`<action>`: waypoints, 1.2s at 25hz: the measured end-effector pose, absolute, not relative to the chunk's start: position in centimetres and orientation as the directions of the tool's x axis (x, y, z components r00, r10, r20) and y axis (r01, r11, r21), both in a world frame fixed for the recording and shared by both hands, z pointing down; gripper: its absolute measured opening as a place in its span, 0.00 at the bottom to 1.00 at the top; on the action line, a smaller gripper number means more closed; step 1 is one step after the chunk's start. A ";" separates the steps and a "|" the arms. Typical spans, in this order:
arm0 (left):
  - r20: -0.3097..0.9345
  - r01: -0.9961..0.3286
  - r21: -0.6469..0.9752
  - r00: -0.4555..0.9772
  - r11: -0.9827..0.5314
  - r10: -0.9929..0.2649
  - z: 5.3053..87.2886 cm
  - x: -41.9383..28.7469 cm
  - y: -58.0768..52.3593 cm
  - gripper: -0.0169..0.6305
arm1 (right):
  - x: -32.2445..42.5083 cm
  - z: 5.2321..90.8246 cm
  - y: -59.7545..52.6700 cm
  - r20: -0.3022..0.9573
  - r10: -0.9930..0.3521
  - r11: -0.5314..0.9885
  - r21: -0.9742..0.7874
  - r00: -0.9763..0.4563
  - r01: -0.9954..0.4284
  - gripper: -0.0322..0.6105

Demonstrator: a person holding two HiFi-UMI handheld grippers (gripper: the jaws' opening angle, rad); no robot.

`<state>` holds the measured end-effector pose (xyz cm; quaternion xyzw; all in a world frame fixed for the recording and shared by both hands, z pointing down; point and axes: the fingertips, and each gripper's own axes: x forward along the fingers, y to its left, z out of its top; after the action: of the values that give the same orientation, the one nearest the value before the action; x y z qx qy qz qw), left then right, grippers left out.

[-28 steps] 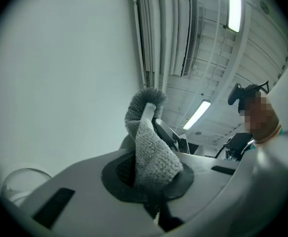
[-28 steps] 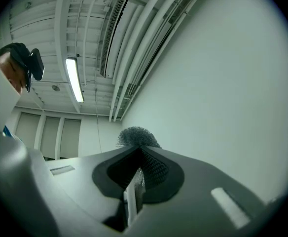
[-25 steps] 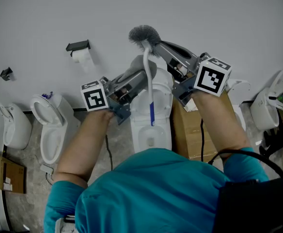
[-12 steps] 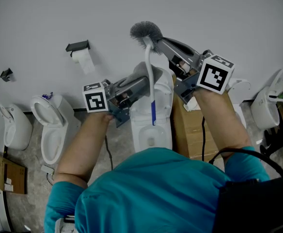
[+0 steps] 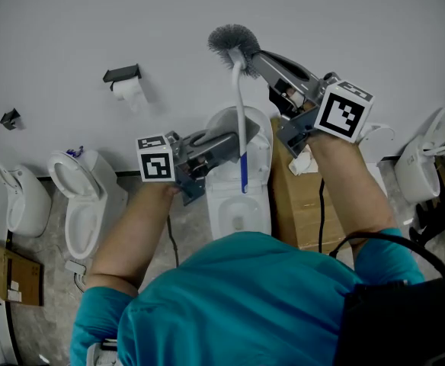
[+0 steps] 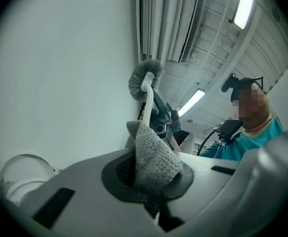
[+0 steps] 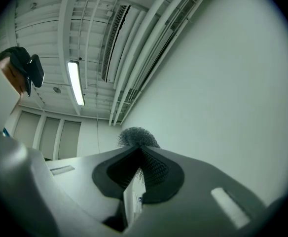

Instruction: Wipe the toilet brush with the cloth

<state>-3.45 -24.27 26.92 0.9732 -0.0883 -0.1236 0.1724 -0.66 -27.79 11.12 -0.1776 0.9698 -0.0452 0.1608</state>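
While the toilet brush [image 5: 240, 105] stands bristles-up against the white wall [image 5: 344, 21], both grippers are on it. The right gripper [image 5: 257, 58] has it just under the grey bristle head [image 5: 233, 40]. In the right gripper view the jaws are closed tight on the white handle [image 7: 132, 200], with the bristles poking up just past the tips.

Lower down, the left gripper [image 5: 235, 139] comes in from the left at about mid-handle. Its jaws are clamped on the grey knitted cloth [image 6: 153, 154] (a folded peak of it sticks up above the pads). In the left gripper view the handle rises from behind that cloth straight up to the bristle head, and the right gripper shows higher up on it. The cloth sits against the handle, though I can't tell whether it goes all the way round.

Below the left gripper the handle hangs free. Its blue grip section [image 5: 243, 178] hangs over the white toilet [image 5: 236, 218] directly beneath. A second toilet [image 5: 74, 200] stands off to the left, with a toilet-paper holder [image 5: 122, 72] on the wall above it. A cardboard box [image 5: 291, 208] sits just right of the middle toilet. The person's teal shirt [image 5: 238, 303] fills the foreground.
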 end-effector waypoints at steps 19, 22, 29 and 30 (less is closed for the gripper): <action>-0.130 -0.092 0.428 0.978 -0.899 -0.162 33.7 -1.5 -21.5 0.05 | -0.7 9.2 -26.5 -0.350 -0.342 0.939 -0.087 -0.872 -0.333 0.07; -0.114 -0.086 0.443 0.982 -0.893 -0.151 35.1 -1.1 -21.1 0.05 | -0.6 9.0 -26.5 -0.356 -0.340 0.939 -0.083 -0.870 -0.333 0.07; -0.081 -0.067 0.480 0.989 -0.875 -0.121 38.0 0.0 -19.9 0.05 | -0.4 8.6 -26.5 -0.362 -0.341 0.939 -0.082 -0.867 -0.335 0.07; -0.067 -0.070 0.483 0.991 -0.873 -0.117 38.3 0.2 -20.1 0.05 | -0.3 8.3 -27.0 -0.363 -0.343 0.938 -0.085 -0.866 -0.336 0.07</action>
<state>0.21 -20.12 38.28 0.9665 -0.0485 -0.0469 0.2477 -0.26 -26.96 8.27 -0.1756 0.9660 -0.0093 0.1896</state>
